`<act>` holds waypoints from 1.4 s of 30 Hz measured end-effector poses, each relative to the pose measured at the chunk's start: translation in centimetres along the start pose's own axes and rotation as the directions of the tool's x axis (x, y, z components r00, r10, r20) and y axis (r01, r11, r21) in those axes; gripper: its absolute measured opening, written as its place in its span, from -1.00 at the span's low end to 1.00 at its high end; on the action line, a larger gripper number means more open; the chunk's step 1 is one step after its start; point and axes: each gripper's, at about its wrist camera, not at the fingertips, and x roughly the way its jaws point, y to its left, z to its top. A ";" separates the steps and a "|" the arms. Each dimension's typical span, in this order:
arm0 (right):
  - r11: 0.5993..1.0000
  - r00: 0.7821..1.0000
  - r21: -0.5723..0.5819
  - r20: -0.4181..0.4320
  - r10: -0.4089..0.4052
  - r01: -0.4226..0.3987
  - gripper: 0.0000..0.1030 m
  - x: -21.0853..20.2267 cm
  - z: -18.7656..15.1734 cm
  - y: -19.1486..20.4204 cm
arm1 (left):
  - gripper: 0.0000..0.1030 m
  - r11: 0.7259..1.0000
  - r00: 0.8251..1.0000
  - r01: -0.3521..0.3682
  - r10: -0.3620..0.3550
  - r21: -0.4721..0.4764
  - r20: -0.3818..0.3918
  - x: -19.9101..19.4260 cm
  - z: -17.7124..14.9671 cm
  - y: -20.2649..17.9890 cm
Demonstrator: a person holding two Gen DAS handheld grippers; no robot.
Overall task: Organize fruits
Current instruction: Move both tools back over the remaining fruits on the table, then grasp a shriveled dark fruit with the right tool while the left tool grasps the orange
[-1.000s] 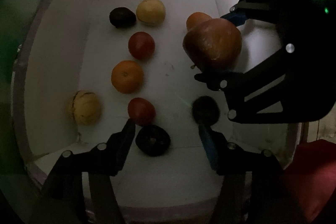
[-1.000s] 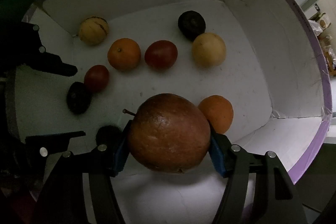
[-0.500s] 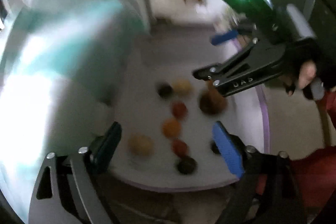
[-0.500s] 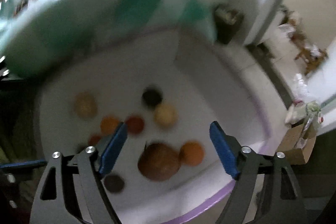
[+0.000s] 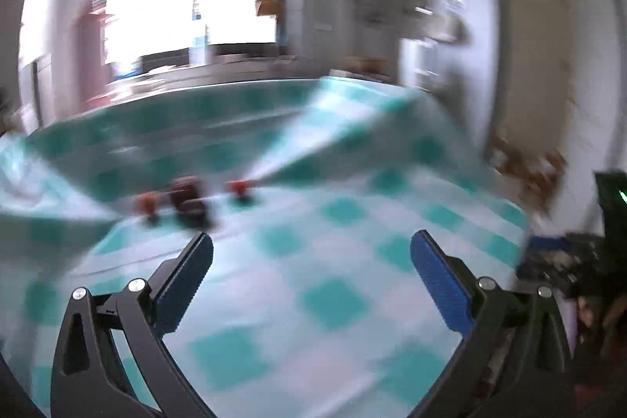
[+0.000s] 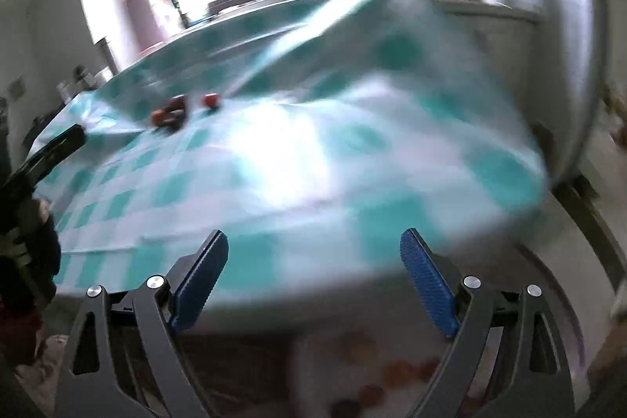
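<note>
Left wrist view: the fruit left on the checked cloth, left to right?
Small orange-red fruit → dark maroon fruit → small red fruit. All are blurred, so I can't tell the kinds.

No readable text, label or number anywhere.

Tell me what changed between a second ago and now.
The right claw let go of the big brown fruit it held in the white box; its jaws have just been opening and nothing is between them. The left claw also opened wide, empty. Both lifted out of the box and now face the checked tablecloth, where a few small fruits lie. The white box, fruit inside, remains below the table edge.
</note>
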 end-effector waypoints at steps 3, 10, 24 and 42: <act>0.998 0.999 -0.055 -0.024 0.039 -0.041 0.69 3.6 2.5 4.4 | 0.96 0.980 0.989 -0.146 0.147 -0.131 -0.009 0.4 0.2 7.4; 0.988 0.984 -0.074 -0.124 0.127 -0.137 0.69 15.1 8.1 12.7 | 0.96 0.818 0.948 -0.308 0.305 -0.485 -0.088 0.6 -2.1 20.5; 0.991 0.978 -0.135 -0.210 -0.005 -0.024 0.69 30.1 15.4 21.8 | 0.96 0.750 0.943 -0.326 0.297 -0.576 -0.147 0.1 -4.1 22.1; 0.978 0.973 -0.002 -0.102 0.207 -0.208 -0.17 22.6 11.4 17.0 | 0.96 0.795 0.929 -0.370 0.321 -0.480 -0.184 1.5 -4.2 20.2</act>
